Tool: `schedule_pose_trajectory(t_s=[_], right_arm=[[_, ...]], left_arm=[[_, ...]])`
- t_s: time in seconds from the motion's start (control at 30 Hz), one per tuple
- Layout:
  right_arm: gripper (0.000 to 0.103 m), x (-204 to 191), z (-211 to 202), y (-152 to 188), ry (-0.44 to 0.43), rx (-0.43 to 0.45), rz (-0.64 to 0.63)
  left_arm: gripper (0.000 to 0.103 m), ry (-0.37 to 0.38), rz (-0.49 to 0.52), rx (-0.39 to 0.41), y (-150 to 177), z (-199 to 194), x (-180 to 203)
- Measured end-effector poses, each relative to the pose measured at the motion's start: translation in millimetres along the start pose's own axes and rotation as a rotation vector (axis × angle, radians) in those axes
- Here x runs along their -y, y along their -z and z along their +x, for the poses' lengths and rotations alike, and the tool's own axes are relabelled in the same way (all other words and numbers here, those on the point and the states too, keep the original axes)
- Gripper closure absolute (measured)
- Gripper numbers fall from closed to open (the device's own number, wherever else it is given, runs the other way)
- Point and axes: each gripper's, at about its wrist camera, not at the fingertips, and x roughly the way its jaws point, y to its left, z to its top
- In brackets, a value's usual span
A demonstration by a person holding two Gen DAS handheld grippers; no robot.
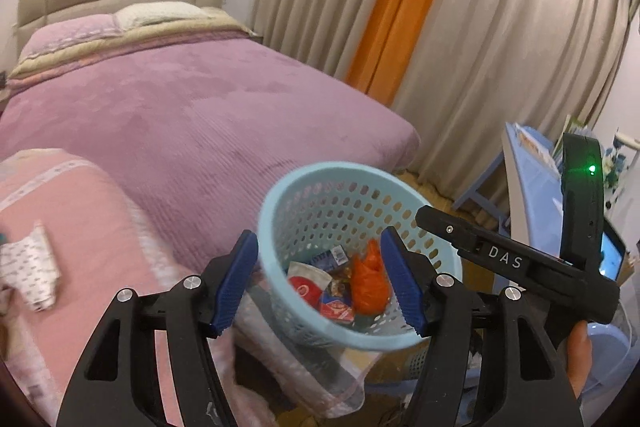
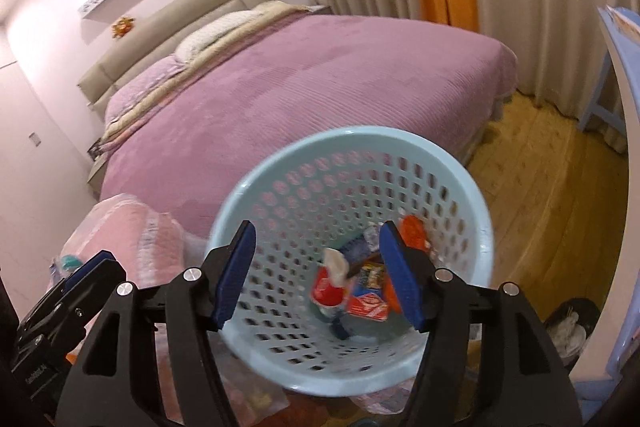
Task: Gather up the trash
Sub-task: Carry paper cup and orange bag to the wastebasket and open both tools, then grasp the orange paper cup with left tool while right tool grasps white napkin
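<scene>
A light blue perforated trash basket (image 1: 280,195) stands below both grippers; it also shows in the right wrist view (image 2: 240,195). Inside lie an orange plastic bag (image 1: 370,283), a red wrapper (image 1: 305,289), a red-and-white carton (image 1: 338,309) and other scraps. In the right wrist view a white crumpled piece (image 2: 336,263) sits blurred above the red wrapper (image 2: 326,293). My left gripper (image 1: 320,279) is open and empty over the basket. My right gripper (image 2: 318,273) is open and empty over the basket mouth; its body also shows in the left wrist view (image 1: 500,259).
A bed with a purple cover (image 1: 200,99) lies behind the basket. A pink folded quilt (image 1: 80,227) with a white patterned cloth (image 1: 32,267) sits at left. Beige and orange curtains (image 1: 400,7), a blue table (image 1: 532,167) and wooden floor (image 2: 560,207) are at right.
</scene>
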Motion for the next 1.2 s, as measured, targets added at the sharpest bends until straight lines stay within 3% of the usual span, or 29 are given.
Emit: schedule_pose_trajectory(t_s=[0.33,0.53,0.67,0.9,1.1,1.2], right_arm=[[0.042,-104,-30,16,-0.132,0.049,-0.187],[0.042,-165,-30,34,-0.2,0.033,-0.297],[0.042,-209,-20,52,-0.241,0.022,-0.362],[0.042,-277,14,80,-0.289,-0.021,-0.467],[0.042,-315,60,87,-0.251,-0.093,-0.524],[0.042,-322,85,88,-0.235,-0.135,-0.521]], left_arm=[[0.035,-0.087,-0.079,0.141,17,-118,-58],[0.033,-0.224,-0.145,0.182,53,-182,-114],[0.033,-0.276,-0.223,0.178,82,-215,-158],[0.029,-0.327,-0.289,0.089,128,-228,-206],[0.025,-0.303,-0.305,-0.004,152,-214,-230],[0.02,-0.276,-0.33,-0.013,162,-211,-236]])
